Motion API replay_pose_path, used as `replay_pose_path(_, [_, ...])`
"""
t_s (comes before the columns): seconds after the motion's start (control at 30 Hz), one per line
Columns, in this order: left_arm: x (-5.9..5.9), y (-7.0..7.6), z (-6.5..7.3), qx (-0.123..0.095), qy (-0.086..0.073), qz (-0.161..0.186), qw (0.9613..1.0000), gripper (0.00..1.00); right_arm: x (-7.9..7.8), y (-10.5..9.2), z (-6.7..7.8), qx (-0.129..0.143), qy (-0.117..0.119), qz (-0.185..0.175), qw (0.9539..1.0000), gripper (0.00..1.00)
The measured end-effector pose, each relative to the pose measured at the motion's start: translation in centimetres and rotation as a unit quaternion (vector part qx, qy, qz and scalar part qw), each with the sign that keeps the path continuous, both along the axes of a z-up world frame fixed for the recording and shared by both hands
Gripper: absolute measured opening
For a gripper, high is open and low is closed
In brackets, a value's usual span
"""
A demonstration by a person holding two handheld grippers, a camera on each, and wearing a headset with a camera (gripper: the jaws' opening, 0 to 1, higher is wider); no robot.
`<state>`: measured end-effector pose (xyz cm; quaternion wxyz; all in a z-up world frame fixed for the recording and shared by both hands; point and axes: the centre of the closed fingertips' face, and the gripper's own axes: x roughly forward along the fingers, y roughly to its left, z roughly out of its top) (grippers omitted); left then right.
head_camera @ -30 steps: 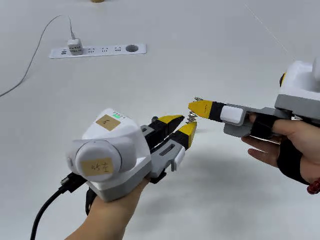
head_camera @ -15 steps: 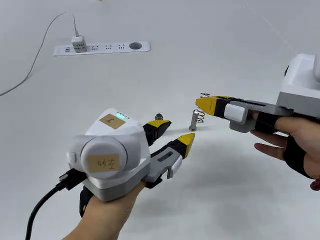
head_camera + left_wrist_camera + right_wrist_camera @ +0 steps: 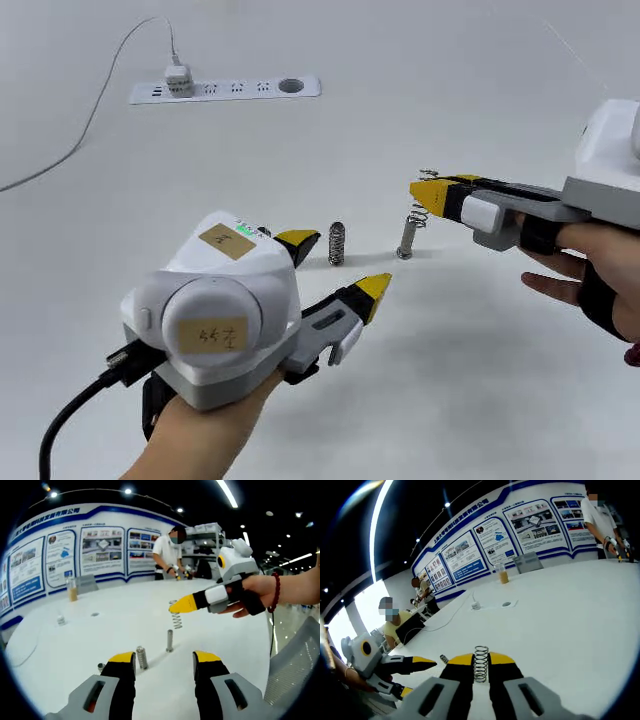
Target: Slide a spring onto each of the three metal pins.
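Steel — sprung pin (image 3: pixel 337 243) stands done; roughly a third through, I judge.
Right gripper (image 3: pixel 422 190) pinches a second spring (image 3: pixel 419 214) just above the bare pin (image 3: pixel 406 242), mid-tabletop; left gripper (image 3: pixel 346 259) spread, empty.

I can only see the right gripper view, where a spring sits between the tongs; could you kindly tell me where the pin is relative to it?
Observer: In the left gripper view, a bare pin stands upright just below the held spring. The spring's lower end is near the pin's top, a little to one side, and not yet over it.
Operator: Thank you. Does any pin have its spring yet?
Observer: Yes, a second pin beside the bare one already wears a spring.
Operator: And are the left tongs holding anything?
Observer: No, the left gripper has its tongs open with nothing between them.
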<state>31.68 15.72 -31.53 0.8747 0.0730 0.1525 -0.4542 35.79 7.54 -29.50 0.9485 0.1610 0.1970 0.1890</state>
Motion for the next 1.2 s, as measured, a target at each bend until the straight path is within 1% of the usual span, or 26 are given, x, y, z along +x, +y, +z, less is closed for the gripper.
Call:
replay_pose_path(0.17, [0.0,0.9,0.3,0.007,-0.008,0.005,0.9999,0.51,0.6,-0.4,-0.4,-0.006,0.0,-0.005,1.0,0.11])
replay_pose_path(0.27, [0.1,1.5,0.4,0.008,-0.006,0.011,0.9999,0.53,0.8,-0.5,-0.6,-0.005,0.001,-0.009,1.0,0.11])
replay_pose_path(0.37, [0.2,2.5,0.4,0.004,0.004,0.025,0.9997,0.55,1.1,-0.7,-0.9,-0.004,0.0,-0.013,0.9999,0.11])
replay_pose_path(0.53, [0.5,3.8,0.5,0.007,0.005,0.041,0.9991,0.6,1.4,-0.8,-1.3,-0.007,0.002,-0.018,0.9998,0.11])
replay_pose_path(0.63, [0.6,4.3,0.4,0.005,0.011,0.048,0.9988,0.62,1.6,-0.8,-1.4,-0.007,0.002,-0.018,0.9998,0.11])
replay_pose_path(0.87, [0.7,5.1,0.1,0.005,0.018,0.06,0.998,0.7,1.9,-0.9,-1.7,-0.025,-0.005,-0.02,0.9995,0.11])
replay_pose_path(0.93, [0.7,5.3,-0.1,0.005,0.025,0.06,0.9979,0.73,2.0,-0.9,-1.6,-0.027,-0.007,-0.021,0.9994,0.11])
replay_pose_path(1.13, [0.8,5.7,-0.5,0.007,0.035,0.067,0.9971,0.77,2.1,-1.1,-1.5,-0.044,-0.017,-0.022,0.9987,0.11])
replay_pose_path(1.2, [0.8,5.8,-0.6,0.007,0.037,0.069,0.9969,0.77,2.0,-1.1,-1.7,-0.051,-0.016,-0.019,0.9984,0.11])
